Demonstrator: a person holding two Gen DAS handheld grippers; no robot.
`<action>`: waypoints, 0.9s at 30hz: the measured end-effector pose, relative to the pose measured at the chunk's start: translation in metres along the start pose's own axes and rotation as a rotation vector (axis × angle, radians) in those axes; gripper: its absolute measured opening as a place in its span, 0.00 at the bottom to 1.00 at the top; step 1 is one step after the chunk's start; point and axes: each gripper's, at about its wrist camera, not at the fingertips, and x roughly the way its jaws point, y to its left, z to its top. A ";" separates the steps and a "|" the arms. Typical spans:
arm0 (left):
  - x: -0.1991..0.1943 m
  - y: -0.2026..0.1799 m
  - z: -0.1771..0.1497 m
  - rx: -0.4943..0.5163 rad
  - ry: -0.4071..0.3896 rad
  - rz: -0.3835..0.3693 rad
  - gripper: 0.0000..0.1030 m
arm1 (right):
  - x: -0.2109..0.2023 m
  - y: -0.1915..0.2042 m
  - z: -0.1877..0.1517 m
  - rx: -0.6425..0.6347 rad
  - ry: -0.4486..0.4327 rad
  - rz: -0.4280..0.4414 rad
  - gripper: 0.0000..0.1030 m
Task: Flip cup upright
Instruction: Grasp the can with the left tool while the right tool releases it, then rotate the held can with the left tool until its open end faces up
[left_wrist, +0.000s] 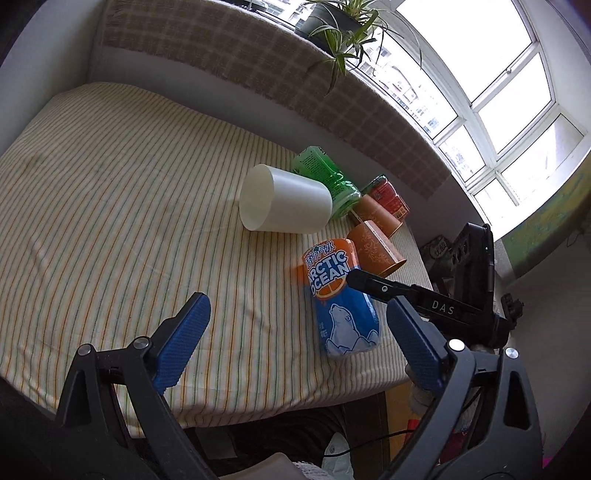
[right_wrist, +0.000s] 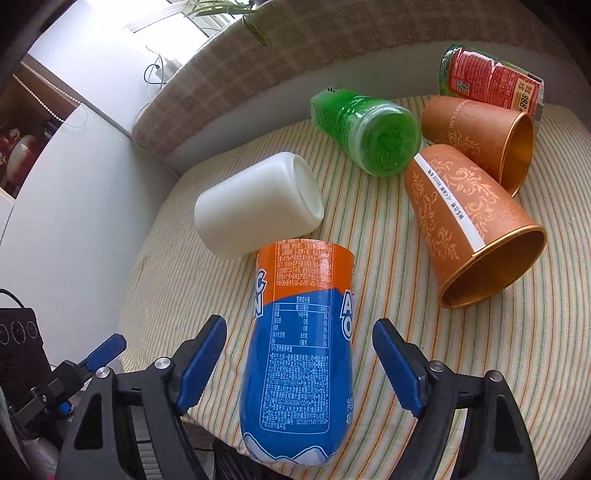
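Straddling the blue-orange cup — right tongs wide open, untouching.

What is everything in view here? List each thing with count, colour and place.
Arctic Ocean cup: 1, blue and orange, on its side at the near table edge, between the right fingers.
White cup: 1, white, on its side mid-table.
Green cup: 1, green, lying behind the white one.
Paper cups: 2, orange-brown, lying at the right.
Red-label cup: 1, red, far right.
Tablecloth: 1, striped cream.
Plant: 1, green, on the sill.
Left gripper: open, empty.
Right gripper: open around the Arctic Ocean cup.
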 end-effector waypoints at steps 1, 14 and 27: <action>0.004 -0.002 0.002 -0.007 0.018 -0.014 0.93 | -0.009 0.000 -0.003 -0.010 -0.030 -0.003 0.83; 0.082 -0.019 0.014 -0.170 0.214 -0.096 0.91 | -0.106 -0.036 -0.075 0.041 -0.287 -0.170 0.84; 0.137 -0.027 0.013 -0.199 0.301 -0.051 0.76 | -0.124 -0.065 -0.100 0.108 -0.316 -0.206 0.84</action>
